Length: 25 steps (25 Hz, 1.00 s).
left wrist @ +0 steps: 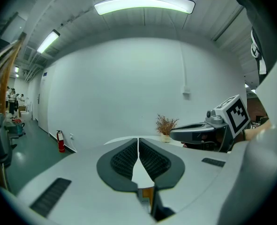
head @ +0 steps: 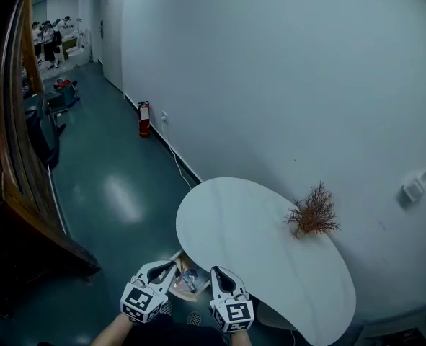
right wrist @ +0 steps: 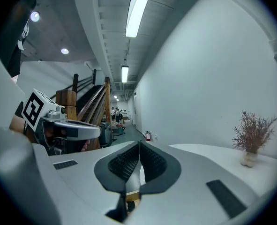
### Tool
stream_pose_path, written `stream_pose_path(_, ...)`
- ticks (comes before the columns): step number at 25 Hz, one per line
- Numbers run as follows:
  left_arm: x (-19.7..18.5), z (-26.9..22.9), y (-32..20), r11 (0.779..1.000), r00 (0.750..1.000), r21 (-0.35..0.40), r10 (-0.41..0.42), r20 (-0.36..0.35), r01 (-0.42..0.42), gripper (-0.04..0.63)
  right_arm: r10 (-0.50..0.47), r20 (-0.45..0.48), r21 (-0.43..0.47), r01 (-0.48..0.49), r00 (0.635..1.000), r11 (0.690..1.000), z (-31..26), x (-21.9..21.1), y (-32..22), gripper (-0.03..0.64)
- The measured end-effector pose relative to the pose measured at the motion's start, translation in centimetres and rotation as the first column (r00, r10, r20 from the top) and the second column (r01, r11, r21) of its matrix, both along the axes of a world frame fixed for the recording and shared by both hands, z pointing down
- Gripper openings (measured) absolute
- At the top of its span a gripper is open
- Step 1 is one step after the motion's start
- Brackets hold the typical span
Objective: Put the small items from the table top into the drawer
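Note:
A white oval table [head: 249, 244] stands against the wall, with only a dried plant [head: 313, 213] in a small vase showing on it. Under its near edge an open drawer [head: 189, 280] holds several small items. My left gripper [head: 166, 267] hovers at the drawer's left and my right gripper [head: 218, 272] at its right, both above it. The left gripper [left wrist: 138, 140] is shut with nothing between its pads. The right gripper [right wrist: 139, 144] is shut and empty too. Each gripper shows in the other's view.
A red fire extinguisher [head: 144, 118] stands at the wall's foot, with a cable running along the base towards the table. A wooden staircase [head: 18, 164] lines the left side. People stand far down the corridor [head: 50, 38]. Dark green floor lies left of the table.

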<state>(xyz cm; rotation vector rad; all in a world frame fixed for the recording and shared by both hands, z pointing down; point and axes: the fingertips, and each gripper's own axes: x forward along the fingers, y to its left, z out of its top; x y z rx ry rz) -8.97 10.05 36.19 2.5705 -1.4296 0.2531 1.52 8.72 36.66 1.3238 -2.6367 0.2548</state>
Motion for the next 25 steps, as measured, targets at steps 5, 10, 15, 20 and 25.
stream_pose_path(5, 0.38, 0.06, 0.11, 1.000, 1.000, -0.001, 0.010, -0.001, -0.010, 0.025, 0.016, -0.001, 0.002, -0.016, 1.000, 1.000, 0.16, 0.39, 0.08, 0.031)
stream_pose_path(10, 0.42, 0.21, 0.46, 1.000, 1.000, -0.004, 0.012, -0.001, -0.012, 0.025, 0.014, 0.000, 0.003, -0.014, 1.000, 1.000, 0.07, 0.16, 0.34, 0.031)
stream_pose_path(15, 0.25, 0.12, 0.57, 1.000, 1.000, -0.002, 0.009, -0.001, -0.009, 0.025, 0.010, 0.000, 0.006, -0.010, 1.000, 1.000, 0.07, -0.06, 0.61, 0.031)
stream_pose_path(20, 0.48, 0.18, 0.90, 1.000, 1.000, -0.005, 0.009, -0.001, -0.009, 0.025, 0.012, 0.000, 0.008, -0.012, 1.000, 1.000, 0.01, 0.19, 0.83, 0.031)
stream_pose_path(25, 0.77, 0.24, 0.96, 1.000, 1.000, -0.002, 0.013, 0.000, -0.013, 0.025, 0.011, 0.000, 0.007, -0.011, 1.000, 1.000, 0.18, 0.40, 0.92, 0.031)
